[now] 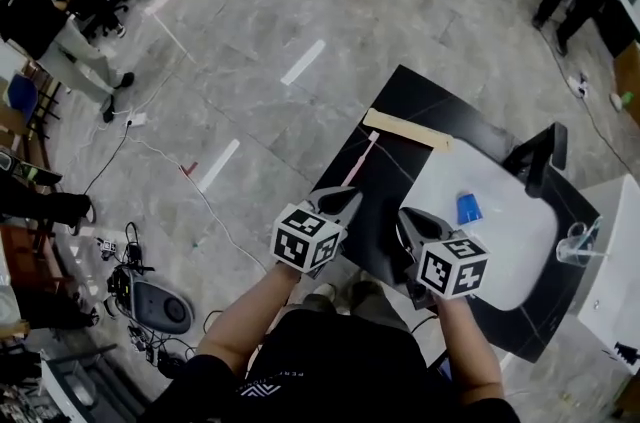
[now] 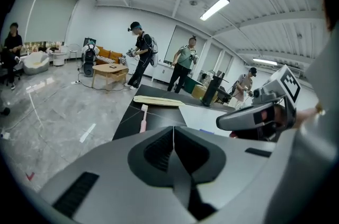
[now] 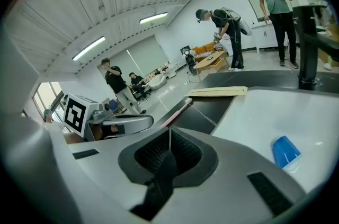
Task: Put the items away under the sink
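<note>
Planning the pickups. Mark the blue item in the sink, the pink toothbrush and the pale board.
blue item (image 1: 468, 208), head view, middle of its body.
pink toothbrush (image 2: 143, 119), left gripper view, mid-handle.
pale board (image 1: 405, 129), head view, centre of its top face.

1. No word, brand or number can be read anywhere.
2. The cube (image 1: 308, 241) on the left gripper (image 1: 347, 199) and the cube (image 1: 452, 266) on the right gripper (image 1: 406, 214) carry only black-and-white square markers, no letters.
3. Pale print on the dark shirt (image 1: 270, 389), just behind both grippers, is too faint to read.
</note>
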The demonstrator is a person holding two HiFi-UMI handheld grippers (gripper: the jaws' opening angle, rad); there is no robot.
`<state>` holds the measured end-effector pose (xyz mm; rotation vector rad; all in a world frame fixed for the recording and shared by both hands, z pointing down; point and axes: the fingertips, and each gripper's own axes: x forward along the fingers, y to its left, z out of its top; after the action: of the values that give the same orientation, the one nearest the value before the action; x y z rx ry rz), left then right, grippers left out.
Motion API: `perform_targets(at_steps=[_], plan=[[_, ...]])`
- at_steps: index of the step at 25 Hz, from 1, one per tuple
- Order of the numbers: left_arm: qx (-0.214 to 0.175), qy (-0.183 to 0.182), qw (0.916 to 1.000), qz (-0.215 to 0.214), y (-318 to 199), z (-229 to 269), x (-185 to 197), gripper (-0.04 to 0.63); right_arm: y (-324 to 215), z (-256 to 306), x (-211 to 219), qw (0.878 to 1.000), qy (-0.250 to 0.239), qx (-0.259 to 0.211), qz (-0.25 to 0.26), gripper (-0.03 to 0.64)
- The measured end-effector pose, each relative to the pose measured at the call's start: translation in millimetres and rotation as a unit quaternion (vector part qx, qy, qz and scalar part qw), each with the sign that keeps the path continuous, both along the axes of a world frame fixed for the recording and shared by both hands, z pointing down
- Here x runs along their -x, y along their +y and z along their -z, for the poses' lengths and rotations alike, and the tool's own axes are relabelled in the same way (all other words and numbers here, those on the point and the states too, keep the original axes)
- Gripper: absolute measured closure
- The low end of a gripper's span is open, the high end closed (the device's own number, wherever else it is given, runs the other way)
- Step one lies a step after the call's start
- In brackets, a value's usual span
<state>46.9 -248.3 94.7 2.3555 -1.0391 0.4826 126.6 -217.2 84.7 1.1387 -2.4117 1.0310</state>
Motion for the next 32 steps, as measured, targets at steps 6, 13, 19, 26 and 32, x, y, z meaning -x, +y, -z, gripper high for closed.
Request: perform_targets(at_steps=[6, 13, 19, 26, 32], plan=[[0.007, -0.028, 0.9994, 0.018, -23.9, -12.8, 2.8, 0.583, -17.8, -12.8, 4.1, 1.0, -0.002, 0.013, 0.016, 0.58], [0.021, -0.092, 0.9949, 0.034, -44.3, -32.9, 12.5, 0.442, -35.3, -20.8, 1.4, 0.999, -0.01, 0.022, 0.023, 0.578], [0.062, -0.145, 0.9873, 0.019, -41.3, -57.1, 17.1, 0.442, -48.7, -25.4, 6.8, 0.999, -0.008, 0.021, 0.039, 0.58], [0.064, -0.172, 0.9822, 0.041, -49.7, -64.2, 23.7, 0.493, -54.0, -29.9, 6.0, 0.999, -0.018, 0.029, 0.034, 0.579], [0.044, -0.193, 0.9792, 0.043, -52.3, -64.9, 26.8, 0.543, -52.2, -31.4, 7.2, 0.999, -0.016, 0.035, 0.032, 0.578]])
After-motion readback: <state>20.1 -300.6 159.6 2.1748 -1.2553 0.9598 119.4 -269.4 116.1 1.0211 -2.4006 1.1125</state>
